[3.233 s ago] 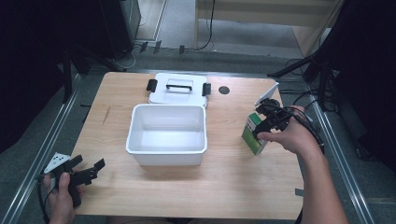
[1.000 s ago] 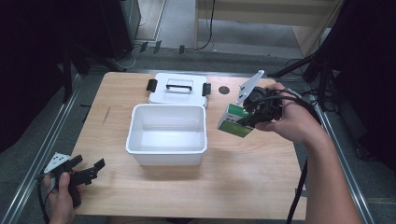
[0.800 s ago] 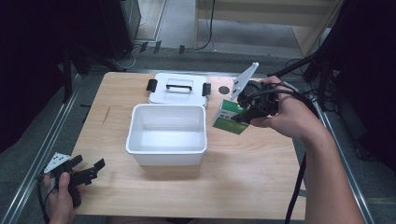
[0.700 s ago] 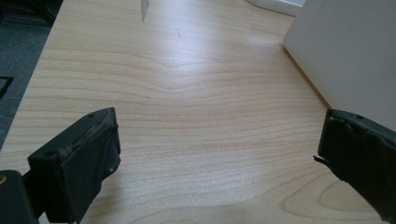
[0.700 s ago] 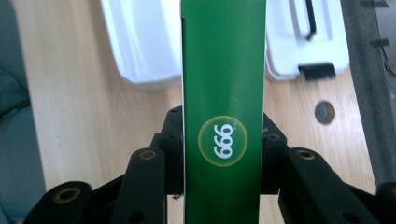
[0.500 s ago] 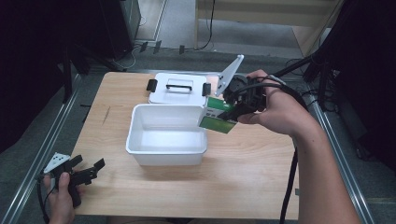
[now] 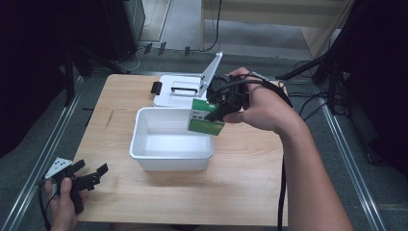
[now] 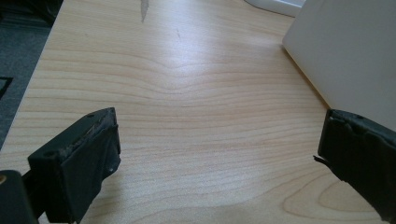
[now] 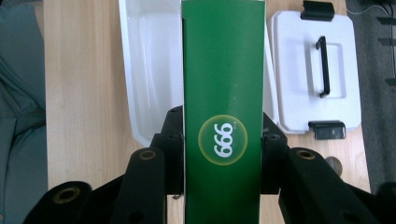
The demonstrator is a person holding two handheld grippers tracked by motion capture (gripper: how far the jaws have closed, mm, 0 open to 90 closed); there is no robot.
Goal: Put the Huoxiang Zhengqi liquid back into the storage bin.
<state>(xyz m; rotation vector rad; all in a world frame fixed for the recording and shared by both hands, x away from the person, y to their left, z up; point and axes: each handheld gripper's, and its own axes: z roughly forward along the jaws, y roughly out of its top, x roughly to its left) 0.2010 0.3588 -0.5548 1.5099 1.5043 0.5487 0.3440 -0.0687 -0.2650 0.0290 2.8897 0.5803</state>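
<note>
From above, our right gripper has carried the green box from the table's right side to the right rim of the white bin, so lowering it in looks next. The bin's lid lies behind. Our left gripper stays parked at the near left corner.

The left gripper view adds that its jaws stand wide over bare wooden tabletop, with nothing between them.

The right gripper view shows the jaws clamped on the box's sides, a yellow-ringed "999" logo facing us, bin and lid beneath.
</note>
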